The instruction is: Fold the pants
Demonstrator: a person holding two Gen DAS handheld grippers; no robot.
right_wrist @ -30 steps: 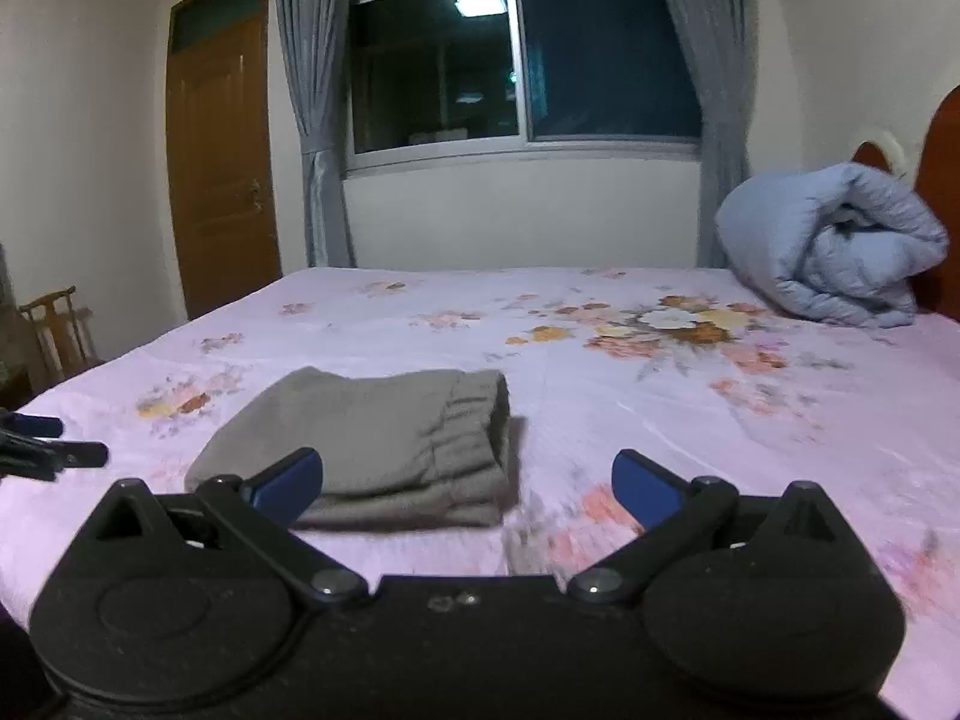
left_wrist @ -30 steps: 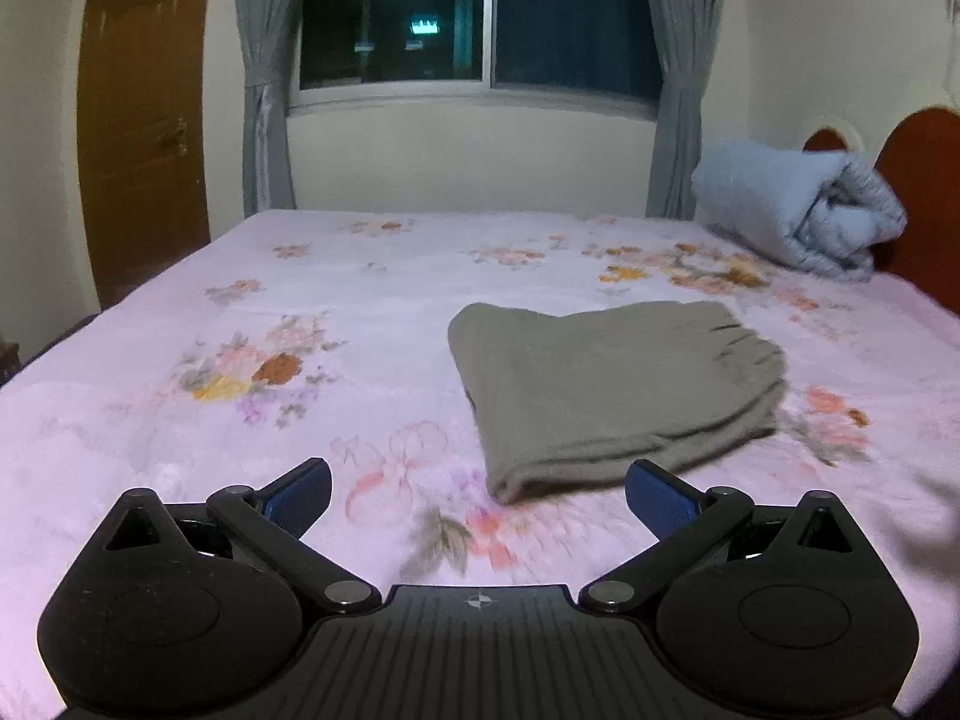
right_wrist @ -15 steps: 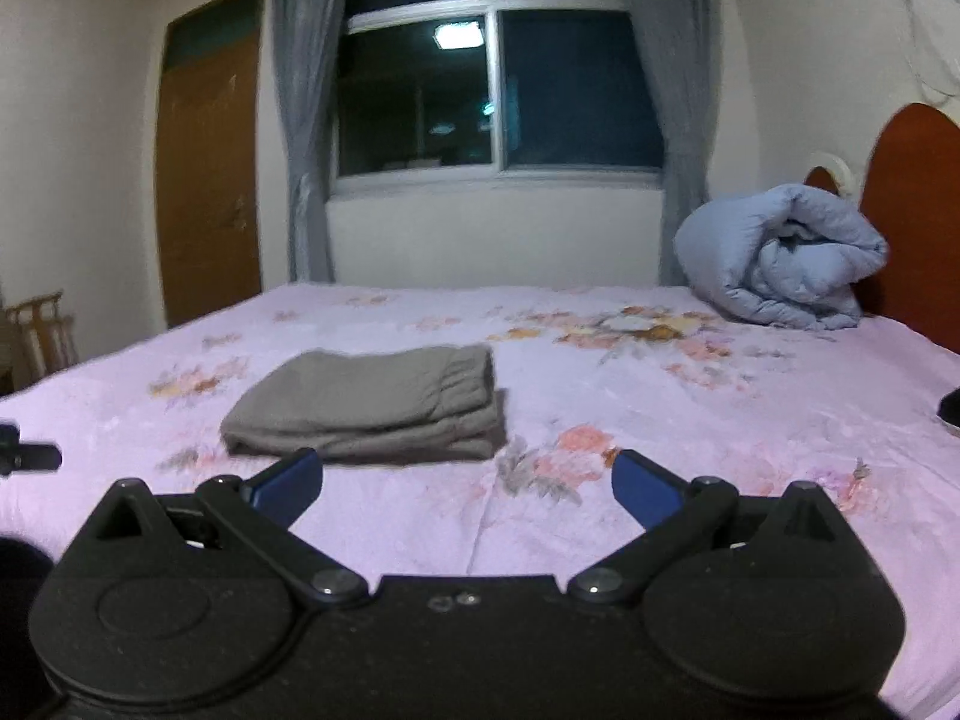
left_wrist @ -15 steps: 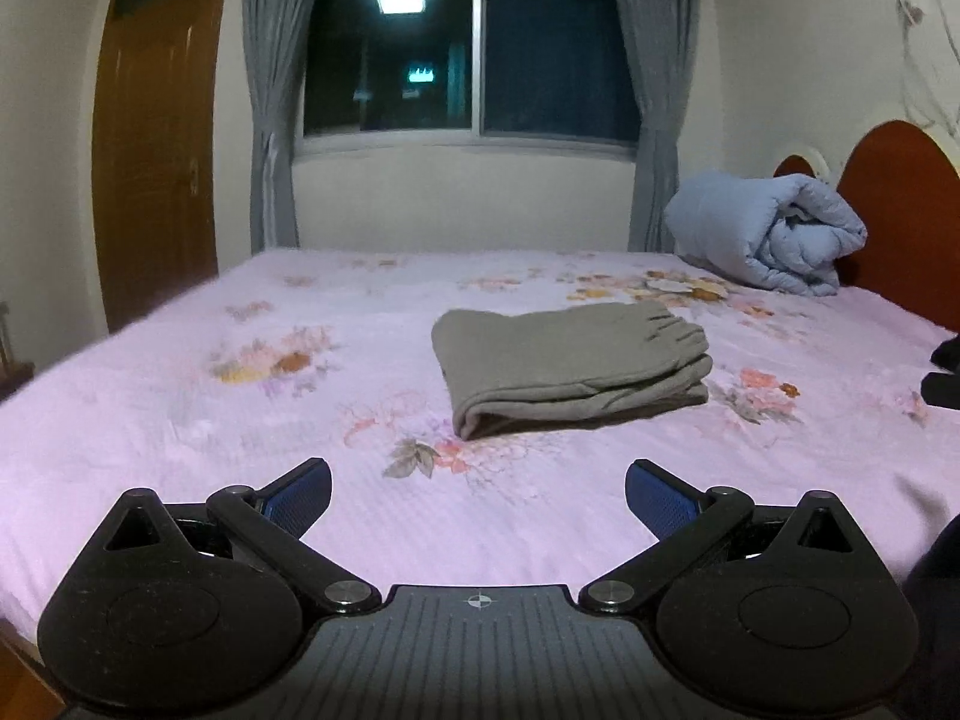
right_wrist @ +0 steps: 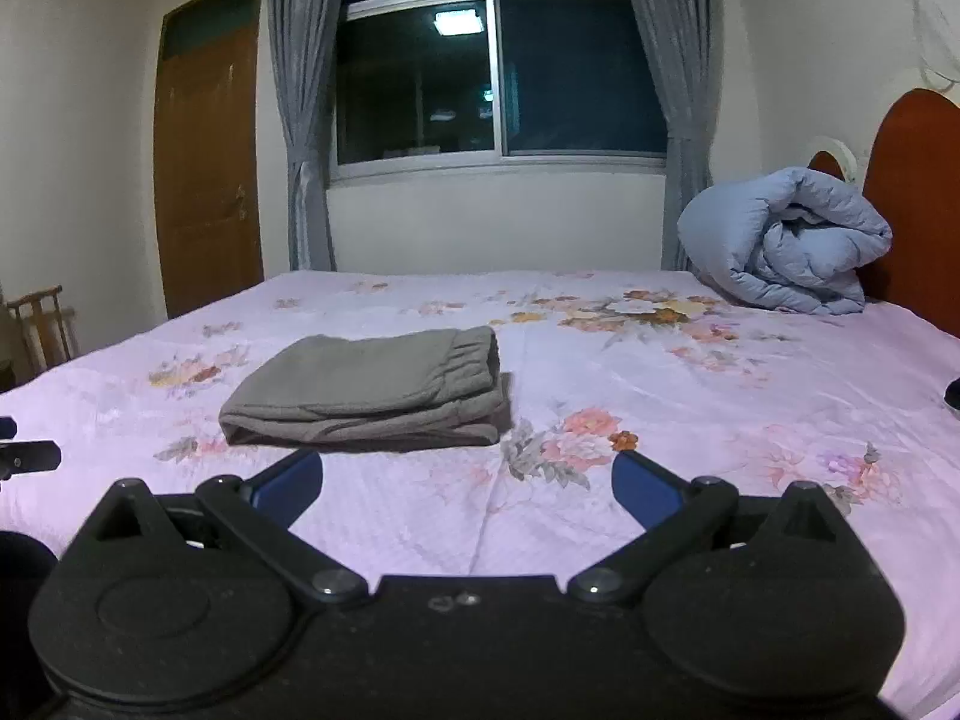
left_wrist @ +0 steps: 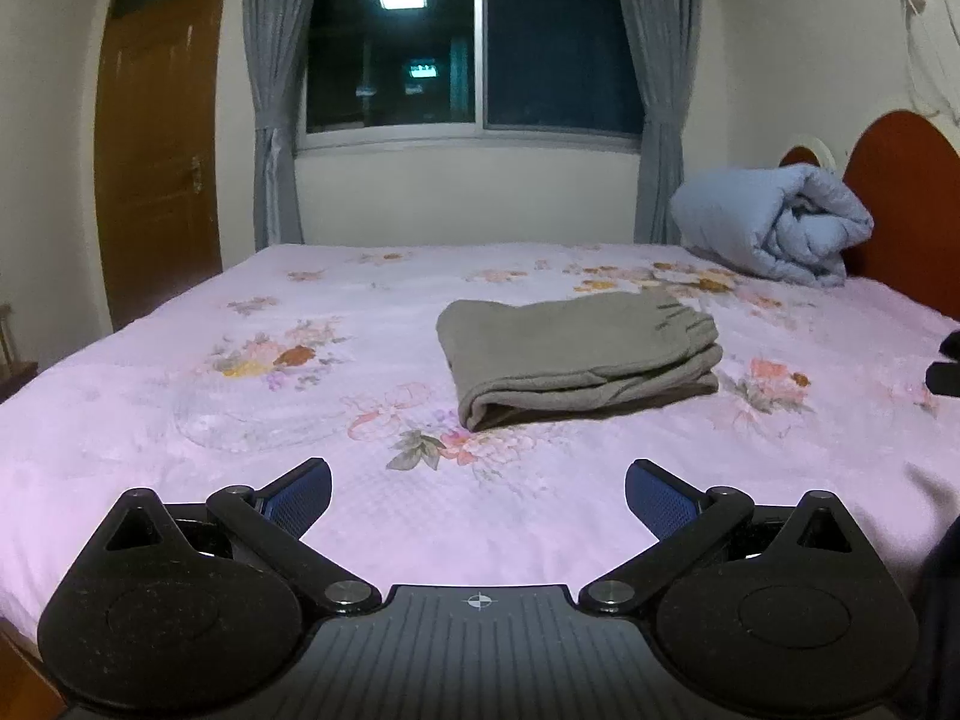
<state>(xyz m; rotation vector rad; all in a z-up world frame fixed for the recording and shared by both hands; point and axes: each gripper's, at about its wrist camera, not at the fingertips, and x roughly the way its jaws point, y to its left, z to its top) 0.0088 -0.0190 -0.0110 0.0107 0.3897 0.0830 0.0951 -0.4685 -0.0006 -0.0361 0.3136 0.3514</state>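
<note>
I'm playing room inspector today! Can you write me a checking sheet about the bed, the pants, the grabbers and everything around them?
Surface: bed with a pink flowered sheet, lightly wrinkled.
Job's things: grey pants lie folded in a neat stack mid-bed, touched by neither gripper.
Clutter: rolled blue quilt against the red headboard.
Grippers: left gripper open, holding nothing; right gripper open, holding nothing.
Cables: a thin cord hangs on the far right wall; unclear what it serves.
Surroundings: dark window, grey curtains, wooden door, a chair at the left edge.
</note>
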